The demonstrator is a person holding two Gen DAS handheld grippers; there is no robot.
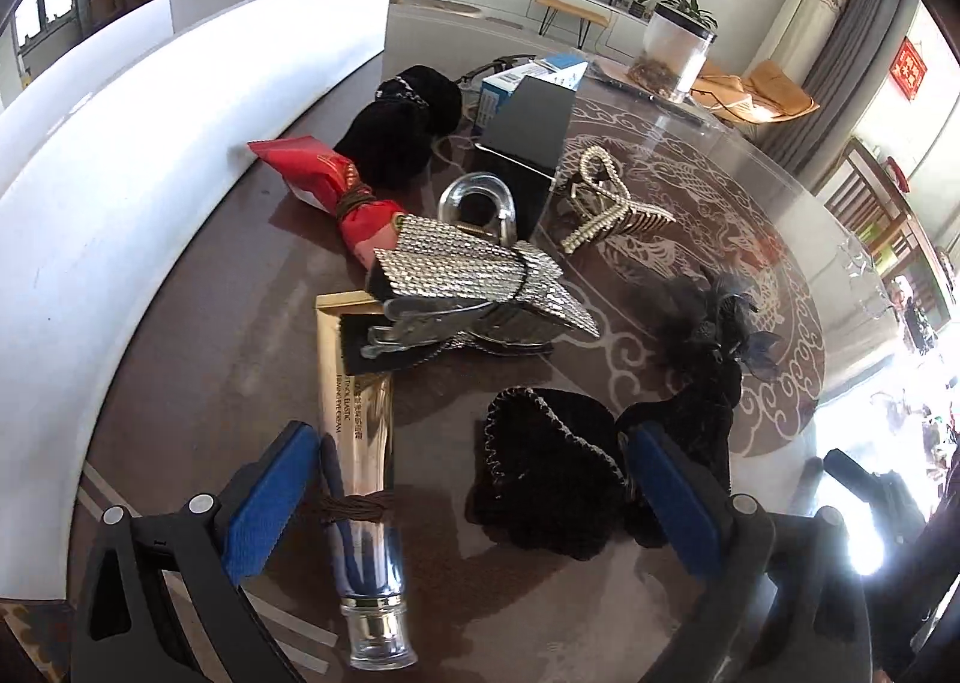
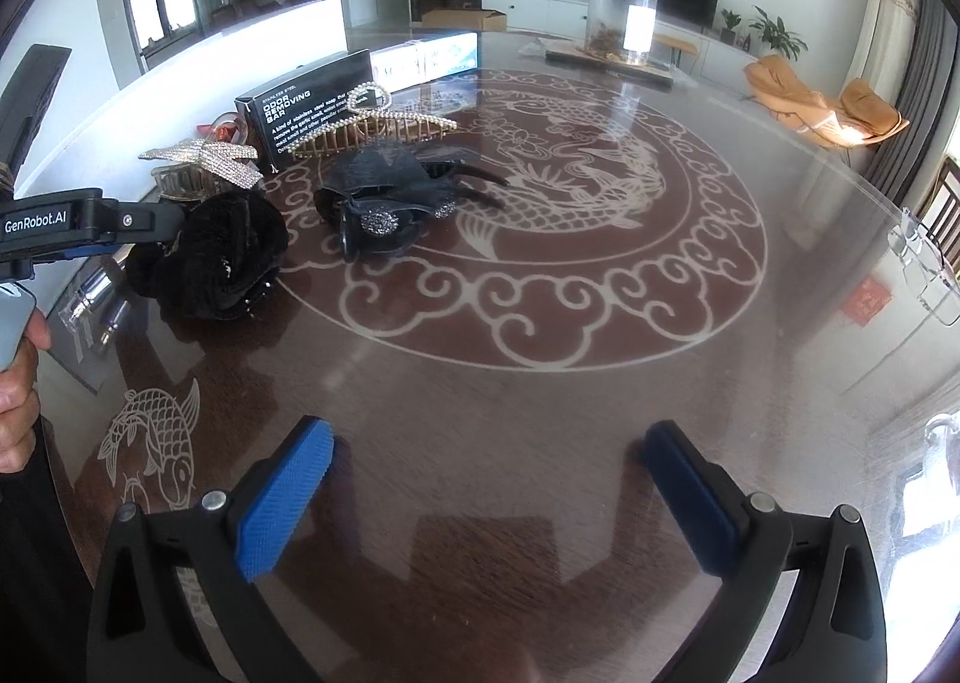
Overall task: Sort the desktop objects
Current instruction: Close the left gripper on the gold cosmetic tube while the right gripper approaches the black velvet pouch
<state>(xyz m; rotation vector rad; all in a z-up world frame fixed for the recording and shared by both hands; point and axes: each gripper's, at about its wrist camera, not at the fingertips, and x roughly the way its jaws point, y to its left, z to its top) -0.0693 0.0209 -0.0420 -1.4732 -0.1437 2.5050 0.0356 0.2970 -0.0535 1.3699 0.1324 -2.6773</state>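
Blue rubber pads on both hand-held grippers, and both sets are spread wide with nothing pinched between them. The left hand-held gripper (image 1: 474,473) hangs low over the cluttered side of the glass-covered tabletop (image 2: 540,383); a gold cream tube (image 1: 360,443) with a brown hair tie around it lies just inside its left pad, and a black velvet scrunchie (image 1: 540,485) sits between the pads, closer to the right one. Just past those there's a rhinestone bow clip (image 1: 474,287) resting partly on the tube's flat end, then a red packet (image 1: 336,185) tied with cord, a clear curved thing I can't identify, a black box (image 1: 528,125) standing upright, and a pearl claw clip (image 1: 606,203) to the right of the box. A black feathery hair clip (image 1: 714,335) lies off to the right, and a white board (image 1: 120,173) runs along the left edge. The right hand-held gripper (image 2: 486,479) is over a bare stretch of the dragon-pattern tabletop, well apart from the pile, which shows up in its upper left. A person's hand (image 2: 18,401) is at the far left edge of that view, holding the other device.
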